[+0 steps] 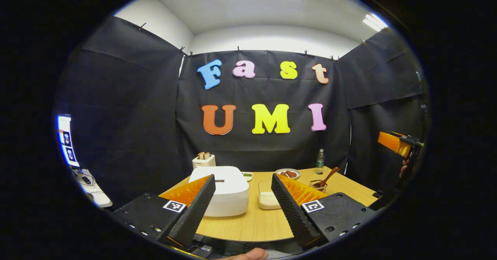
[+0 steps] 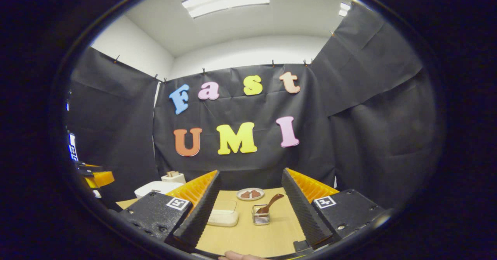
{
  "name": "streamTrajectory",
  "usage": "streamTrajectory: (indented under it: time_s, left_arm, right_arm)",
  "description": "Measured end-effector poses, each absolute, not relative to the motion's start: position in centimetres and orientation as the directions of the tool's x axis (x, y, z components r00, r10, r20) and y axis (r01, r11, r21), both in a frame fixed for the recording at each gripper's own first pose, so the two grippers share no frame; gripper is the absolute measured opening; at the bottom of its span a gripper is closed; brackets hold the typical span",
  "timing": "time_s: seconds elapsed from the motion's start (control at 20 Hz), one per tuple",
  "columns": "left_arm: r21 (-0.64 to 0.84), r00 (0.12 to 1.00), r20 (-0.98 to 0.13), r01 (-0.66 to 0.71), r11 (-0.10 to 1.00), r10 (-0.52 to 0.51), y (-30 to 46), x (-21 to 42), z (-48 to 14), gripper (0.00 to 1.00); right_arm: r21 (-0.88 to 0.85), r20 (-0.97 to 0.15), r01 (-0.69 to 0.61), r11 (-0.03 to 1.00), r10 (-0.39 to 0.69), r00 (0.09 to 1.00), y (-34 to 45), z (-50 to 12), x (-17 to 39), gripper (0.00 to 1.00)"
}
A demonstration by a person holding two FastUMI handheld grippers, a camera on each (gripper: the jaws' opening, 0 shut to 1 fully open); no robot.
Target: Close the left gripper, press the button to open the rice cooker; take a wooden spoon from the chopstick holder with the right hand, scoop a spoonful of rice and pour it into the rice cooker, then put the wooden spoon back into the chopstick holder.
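The white, rounded-square rice cooker (image 1: 225, 190) with a smooth closed lid is seen at lower centre-left of the left gripper view, on the pale wood-grain table (image 1: 248, 225). A brown wooden spoon (image 1: 328, 176) is seen leaning in a wire-mesh chopstick holder (image 1: 318, 185) at lower right of that view, right of a shallow, cream-coloured rectangular container (image 1: 267, 200). A round plate with brown pieces (image 1: 287, 172) lies behind. The left tongs (image 1: 242, 209) are held wide apart, ridged fingers empty, above the table's near edge. In the right gripper view the right tongs (image 2: 248, 215) are likewise spread wide and empty, the holder (image 2: 261, 214) framed between them.
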State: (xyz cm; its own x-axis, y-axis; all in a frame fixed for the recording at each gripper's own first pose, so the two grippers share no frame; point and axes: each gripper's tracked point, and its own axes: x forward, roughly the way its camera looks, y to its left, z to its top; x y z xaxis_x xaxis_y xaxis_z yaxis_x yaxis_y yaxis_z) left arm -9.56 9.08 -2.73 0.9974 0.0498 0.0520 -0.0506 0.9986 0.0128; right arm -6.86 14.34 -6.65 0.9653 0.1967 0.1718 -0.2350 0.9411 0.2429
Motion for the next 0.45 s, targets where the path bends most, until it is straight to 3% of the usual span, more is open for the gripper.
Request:
streamTrajectory:
  time_s: [0.1, 0.25, 0.35, 0.45]
  left_arm:
    - [-0.008, 0.997, 0.058, -0.051, 0.999, 0.051, 9.4, -9.9, -2.8, 0.93]
    - [-0.026, 0.997, 0.065, -0.037, 0.999, 0.038, 9.4, -10.2, -2.8, 0.94]
    - [-0.020, 0.996, 0.076, -0.042, 0.999, 0.043, 9.6, -10.1, -2.7, 0.94]
    - [-0.005, 0.996, 0.077, -0.038, 0.999, 0.038, 9.5, -10.1, -3.0, 0.94]
  right_arm:
    - [0.237, 0.189, -0.231, 0.944, 0.189, 0.964, 14.3, -6.6, -7.1, 0.96]
    - [0.216, 0.177, -0.236, 0.947, 0.200, 0.964, 14.7, -6.8, -7.1, 1.00]
    - [0.199, 0.162, -0.246, 0.949, 0.215, 0.963, 15.2, -7.1, -7.1, 0.96]
    - [0.175, 0.147, -0.249, 0.952, 0.225, 0.963, 15.6, -7.6, -6.9, 1.00]
